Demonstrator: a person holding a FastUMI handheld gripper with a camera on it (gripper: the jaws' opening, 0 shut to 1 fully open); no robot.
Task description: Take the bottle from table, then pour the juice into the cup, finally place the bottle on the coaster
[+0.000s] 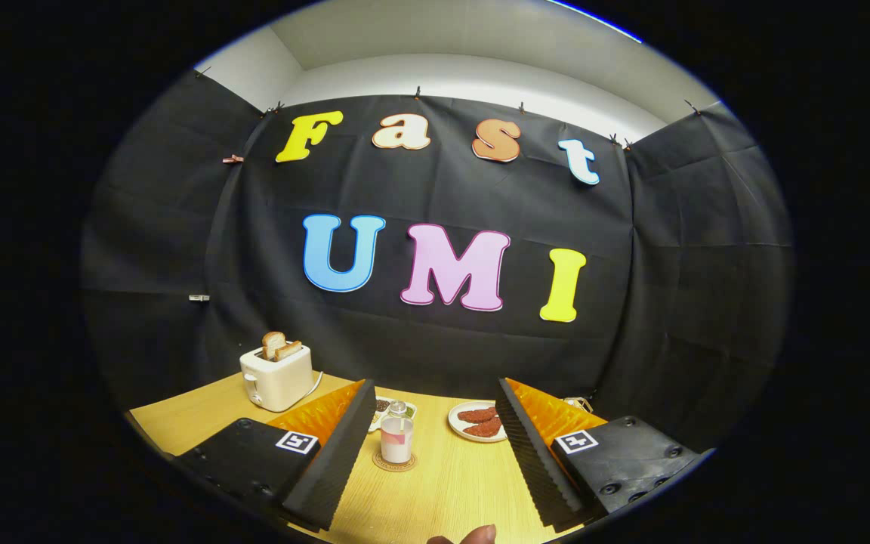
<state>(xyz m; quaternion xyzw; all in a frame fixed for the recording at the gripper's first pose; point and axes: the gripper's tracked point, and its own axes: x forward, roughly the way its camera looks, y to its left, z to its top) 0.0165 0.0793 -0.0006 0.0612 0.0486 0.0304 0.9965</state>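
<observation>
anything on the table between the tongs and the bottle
No. In the gripper view, only bare wooden table lies between the open tongs and the bottle on its coaster.

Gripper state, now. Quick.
Gripper: open, holding nothing; the bottle stands on the coaster between and beyond its fingers.

The pale wooden table (450,483) shows fine grain with a soft matt sheen. Near its far left corner stands a smooth, glossy cream plastic toaster (276,378). The gripper (435,446), spread wide and holding nothing, has ribbed matt fingers (337,453). The round woven brown coaster (394,462) looks rough.
</observation>
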